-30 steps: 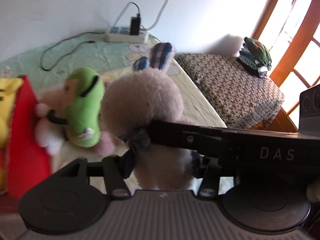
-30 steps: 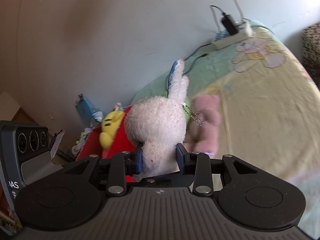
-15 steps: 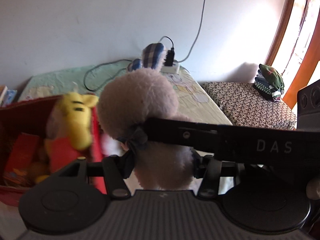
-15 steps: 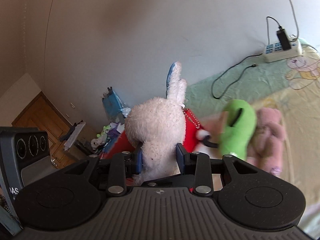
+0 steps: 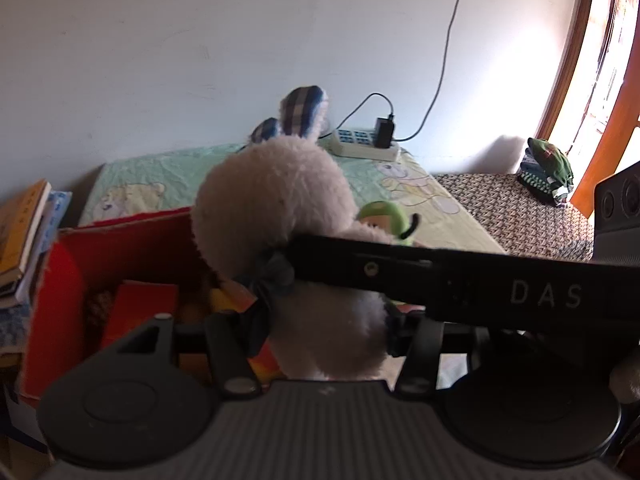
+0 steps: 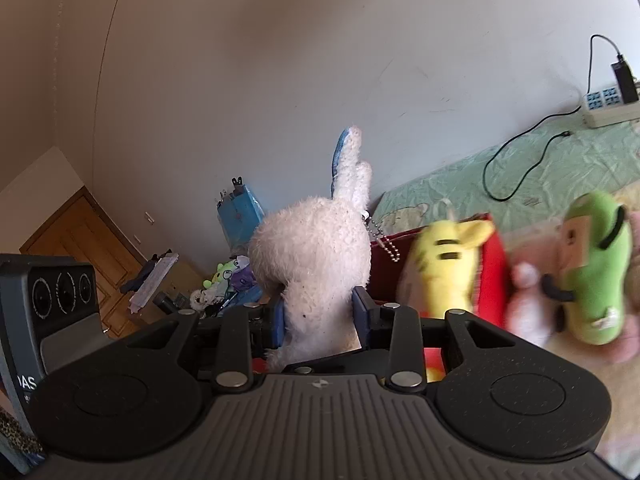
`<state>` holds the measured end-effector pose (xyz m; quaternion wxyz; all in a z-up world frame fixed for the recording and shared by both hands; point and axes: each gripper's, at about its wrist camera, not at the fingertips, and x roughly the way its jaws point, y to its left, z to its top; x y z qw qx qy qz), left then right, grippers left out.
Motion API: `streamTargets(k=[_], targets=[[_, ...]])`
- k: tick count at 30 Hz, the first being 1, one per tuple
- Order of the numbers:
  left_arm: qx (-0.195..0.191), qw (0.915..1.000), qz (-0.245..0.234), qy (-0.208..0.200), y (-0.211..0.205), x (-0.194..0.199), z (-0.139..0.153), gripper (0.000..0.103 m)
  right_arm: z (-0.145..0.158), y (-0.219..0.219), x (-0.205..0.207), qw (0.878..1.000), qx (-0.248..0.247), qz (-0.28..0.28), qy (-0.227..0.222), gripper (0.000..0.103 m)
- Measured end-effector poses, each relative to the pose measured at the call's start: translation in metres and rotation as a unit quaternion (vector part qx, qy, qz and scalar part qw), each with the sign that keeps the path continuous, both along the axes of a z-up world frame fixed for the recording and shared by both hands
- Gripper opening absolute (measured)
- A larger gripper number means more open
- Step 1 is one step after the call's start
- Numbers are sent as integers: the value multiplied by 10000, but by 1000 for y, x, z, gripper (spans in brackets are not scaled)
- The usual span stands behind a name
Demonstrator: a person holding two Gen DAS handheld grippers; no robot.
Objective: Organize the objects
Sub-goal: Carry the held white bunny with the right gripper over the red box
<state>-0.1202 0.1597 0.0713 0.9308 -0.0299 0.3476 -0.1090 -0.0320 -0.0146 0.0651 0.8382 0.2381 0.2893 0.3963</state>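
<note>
A white plush rabbit (image 5: pixel 276 208) with blue plaid ears is clamped by both grippers and hangs in the air over a red cardboard box (image 5: pixel 72 264). My left gripper (image 5: pixel 320 332) is shut on its body. My right gripper (image 6: pixel 318 316) is shut on the rabbit (image 6: pixel 316 248) too, and its arm crosses the left wrist view as a black bar (image 5: pixel 460 280). A yellow plush (image 6: pixel 448 268) leans at the box's red wall (image 6: pixel 490 276). A green plush (image 6: pixel 592 268) and a pink plush (image 6: pixel 528 308) lie on the bed beside it.
The box holds red and yellow items (image 5: pixel 140 308). A power strip with charger (image 5: pixel 368 146) and cable lie on the bed sheet (image 5: pixel 160 176) by the wall. Books (image 5: pixel 24 236) are stacked left of the box. A patterned cushion (image 5: pixel 512 208) with folded clothes (image 5: pixel 548 168) is to the right.
Both grippers carried the rabbit left and up, from above the plush toys on the bed to above the red box. The green plush now sits to the right.
</note>
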Motion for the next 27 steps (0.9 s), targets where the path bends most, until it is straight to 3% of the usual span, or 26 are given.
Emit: streamTargets(k=[7, 16, 27], targets=[[277, 9996, -24, 45, 36, 10, -4, 53, -6, 38, 8, 9999, 26, -137, 61, 36], [706, 9964, -125, 450, 53, 39, -38, 53, -31, 62, 25, 9962, -56, -483, 721, 36], [926, 9917, -372, 809, 52, 60, -69, 53, -54, 70, 39, 9846, -365, -989, 1396, 35]])
